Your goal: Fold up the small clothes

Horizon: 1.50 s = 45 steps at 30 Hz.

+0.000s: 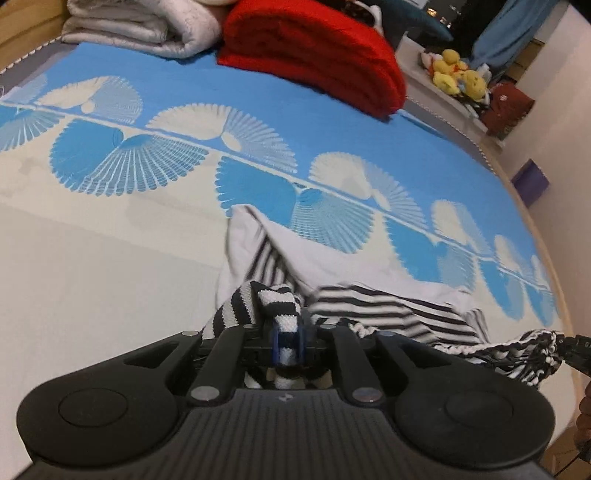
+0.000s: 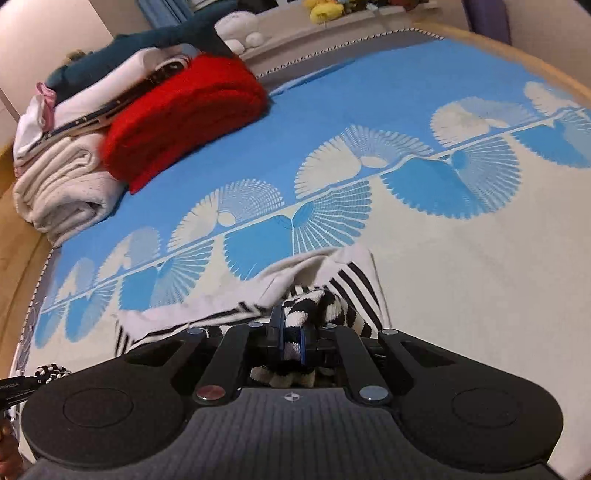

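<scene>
My left gripper (image 1: 287, 341) is closed tight on a bunch of the striped garment (image 1: 388, 310); I see the black and white knit cloth squeezed between its two blue pads, and a little of the cloth comes out behind them toward the camera. My right gripper (image 2: 291, 341) is closed in the same way on another part of the same garment (image 2: 314, 299), with a fold of striped cloth pressed between its pads.

The garment lies on the bed, on the pale part of the bedspread (image 1: 110, 258), just below the band of blue and white fan patterns. From the left wrist view, its white part rises to a point ahead of the gripper, and the striped part goes out to the right, where the edge of it hangs from the tip of the other gripper at the border of the picture. From the right wrist view, the white cloth spreads to the left and a striped part goes down on the right side.

At the far end of the bed I see a folded red blanket (image 1: 314, 55) and beside it, touching, a folded white blanket (image 1: 147, 26). Some yellow plush toys (image 1: 458, 74) sit on a shelf behind the bed.
</scene>
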### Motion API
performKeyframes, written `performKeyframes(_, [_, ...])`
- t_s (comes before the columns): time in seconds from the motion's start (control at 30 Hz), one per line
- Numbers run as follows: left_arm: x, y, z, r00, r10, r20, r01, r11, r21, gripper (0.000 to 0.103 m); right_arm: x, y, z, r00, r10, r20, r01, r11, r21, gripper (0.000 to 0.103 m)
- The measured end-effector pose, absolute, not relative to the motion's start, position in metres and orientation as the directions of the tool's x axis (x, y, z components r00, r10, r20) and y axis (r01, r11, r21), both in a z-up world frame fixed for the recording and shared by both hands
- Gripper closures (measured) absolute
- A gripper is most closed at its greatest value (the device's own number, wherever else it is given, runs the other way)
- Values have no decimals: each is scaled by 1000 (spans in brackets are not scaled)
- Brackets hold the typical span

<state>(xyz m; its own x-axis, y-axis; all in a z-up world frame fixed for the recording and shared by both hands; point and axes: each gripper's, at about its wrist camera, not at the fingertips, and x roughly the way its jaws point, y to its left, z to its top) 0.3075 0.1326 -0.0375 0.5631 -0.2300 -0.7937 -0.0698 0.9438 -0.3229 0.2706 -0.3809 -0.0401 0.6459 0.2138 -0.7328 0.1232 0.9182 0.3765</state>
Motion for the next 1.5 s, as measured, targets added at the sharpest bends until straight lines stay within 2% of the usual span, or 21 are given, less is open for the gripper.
performKeyframes(0.13, [321,144,-69,518,-240,-821,-165,914,-371,79,281,-389,-77,635,207,-744,149,913,381,86])
performKeyframes(0.17, [321,150,-65,561,-260,-786,-154,900,-408,74,276,-396,-87,654,212,-727,158,901,405,81])
performKeyframes(0.2, [321,154,-59,599,-250,-761,-143,901,-409,65,274,-403,-97,633,185,-752,210,894,396,81])
performKeyframes(0.23, [320,158,-56,624,-224,-749,-145,908,-393,63,277,-411,-100,608,152,-779,279,878,389,75])
performKeyframes(0.3, [320,168,-53,645,-207,-735,-155,907,-391,62,276,-430,-91,682,153,-715,316,820,477,75])
performKeyframes(0.37, [320,176,-54,642,-236,-730,-142,899,-415,62,276,-440,-80,722,131,-679,305,821,483,75])
performKeyframes(0.5, [319,167,-59,594,-261,-761,-37,936,-350,58,274,-443,-77,721,167,-672,231,857,461,72])
performKeyframes(0.57, [311,151,-59,588,-243,-772,33,960,-277,52,275,-438,-80,703,219,-677,160,879,449,65])
performKeyframes(0.63, [306,136,-60,585,-232,-777,105,972,-211,30,273,-426,-85,678,249,-692,74,913,401,58])
performKeyframes(0.7, [302,124,-66,559,-246,-792,162,969,-187,19,274,-412,-90,638,273,-720,13,931,365,51])
performKeyframes(0.77, [300,109,-73,525,-253,-813,232,961,-149,19,279,-403,-91,621,305,-722,-21,927,374,45])
performKeyframes(0.87, [299,92,-78,561,-180,-808,277,961,-22,19,279,-392,-90,612,327,-720,-59,927,371,39])
performKeyframes(1.03, [312,85,-85,602,-115,-790,243,969,44,19,287,-381,-101,579,257,-774,-42,957,287,37])
performKeyframes(1.1, [317,80,-84,618,-108,-779,243,968,59,19,290,-382,-103,573,244,-782,-26,959,281,38])
performKeyframes(1.2, [324,69,-82,631,-117,-767,266,961,72,19,298,-378,-105,574,241,-783,-19,959,281,46])
performKeyframes(1.23, [325,65,-83,636,-115,-763,273,958,83,19,301,-376,-105,580,235,-780,-17,961,276,55])
performKeyframes(1.3, [329,61,-86,641,-111,-759,286,953,102,24,308,-373,-103,601,208,-772,7,964,265,64])
performKeyframes(1.37, [337,59,-91,627,-115,-771,296,950,99,40,317,-373,-101,619,201,-760,35,959,282,75])
performKeyframes(1.4, [341,60,-95,610,-117,-784,300,950,92,66,320,-373,-100,627,198,-754,50,955,292,76])
performKeyframes(1.43, [345,61,-98,590,-117,-799,302,949,85,100,324,-374,-99,633,194,-749,64,952,300,78])
performKeyframes(1.5, [352,67,-101,576,-100,-812,289,953,88,100,331,-375,-98,643,191,-742,87,944,318,80])
